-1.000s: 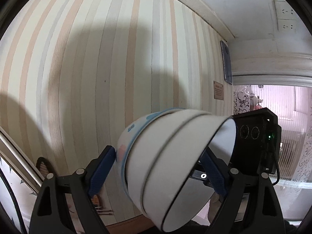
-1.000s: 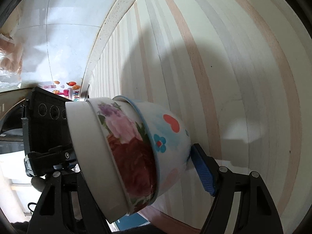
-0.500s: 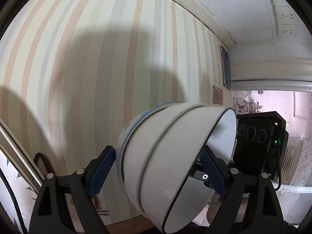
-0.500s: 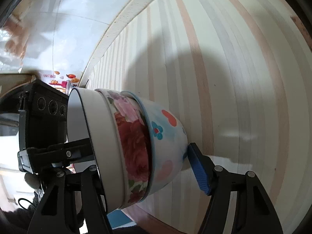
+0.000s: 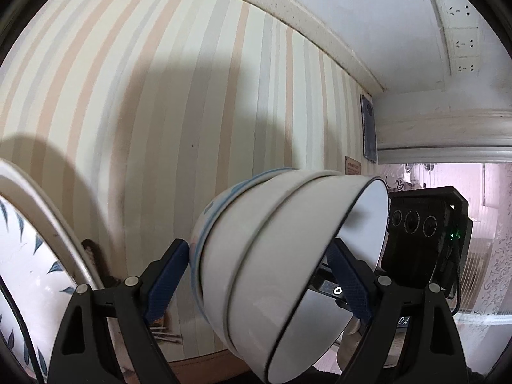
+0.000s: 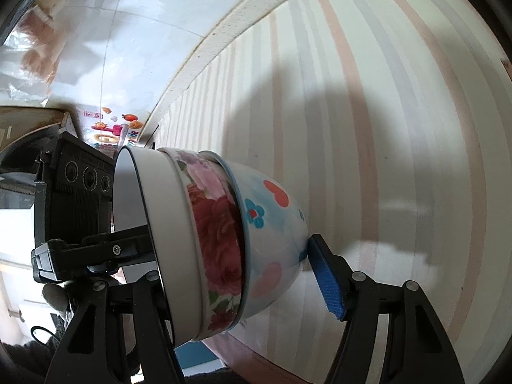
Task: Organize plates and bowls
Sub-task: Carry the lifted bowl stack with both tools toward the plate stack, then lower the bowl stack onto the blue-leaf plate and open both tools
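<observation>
A stack of three nested bowls (image 5: 281,272) lies on its side in the air between both grippers. The innermost is plain white with a dark rim, the middle one has red roses (image 6: 217,240), the outer one has hearts and blue flowers (image 6: 272,224). My left gripper (image 5: 256,284) is shut on the stack, blue pads on its base and inside its mouth. My right gripper (image 6: 236,275) is shut on the same stack from the other side. Each gripper's camera block shows in the other's view (image 5: 422,236).
A striped wall (image 5: 160,112) fills the background, close ahead. A white plate with blue leaves (image 5: 28,256) stands at the left edge of the left wrist view. A window with curtains (image 5: 486,224) is to the right. Wall sockets (image 5: 460,38) sit high up.
Both grippers have lowered and tilted with the bowl stack still held. The leaf-patterned plate has come into the left wrist view at the left edge.
</observation>
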Available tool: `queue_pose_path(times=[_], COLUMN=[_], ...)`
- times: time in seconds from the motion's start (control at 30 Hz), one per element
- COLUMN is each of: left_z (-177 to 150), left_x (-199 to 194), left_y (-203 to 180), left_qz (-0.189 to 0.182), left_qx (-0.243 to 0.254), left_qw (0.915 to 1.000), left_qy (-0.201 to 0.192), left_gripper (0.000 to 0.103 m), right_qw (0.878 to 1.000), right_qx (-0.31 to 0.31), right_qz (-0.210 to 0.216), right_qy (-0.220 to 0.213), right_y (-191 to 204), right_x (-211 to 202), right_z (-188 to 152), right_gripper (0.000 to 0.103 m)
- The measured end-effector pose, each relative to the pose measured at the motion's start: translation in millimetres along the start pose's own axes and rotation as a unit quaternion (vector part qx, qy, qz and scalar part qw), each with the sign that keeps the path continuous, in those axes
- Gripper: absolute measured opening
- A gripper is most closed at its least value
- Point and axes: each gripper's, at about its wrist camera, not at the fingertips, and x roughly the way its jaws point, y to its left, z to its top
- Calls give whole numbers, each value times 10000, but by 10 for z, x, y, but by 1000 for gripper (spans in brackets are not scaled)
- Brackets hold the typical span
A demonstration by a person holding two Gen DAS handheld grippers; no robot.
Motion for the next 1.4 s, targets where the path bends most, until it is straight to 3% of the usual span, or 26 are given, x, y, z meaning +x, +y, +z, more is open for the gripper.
queue_pose_path(times=[0.3, 0.6, 1.0, 1.4], left_z=[-89, -192, -400, -450], left_x=[-363, -911, -1262, -1246], left_y=[91, 472, 1193, 1523], left_qz=[-1, 71, 349, 331], left_qx=[-8, -205, -693, -994], left_qw=[9999, 9991, 9962, 9942], left_qy=[-127, -351, -407, -248], left_gripper=[87, 87, 87, 87], right_qw=[9999, 9995, 9975, 9951], right_qx=[-11, -221, -213, 66], right_qz=[122, 209, 357, 230], right_qy=[53, 85, 574, 961], right_y=[245, 799, 1326, 1488], right_x=[-45, 82, 893, 1491], right_z=[-71, -233, -511, -607], right_gripper=[70, 70, 70, 70])
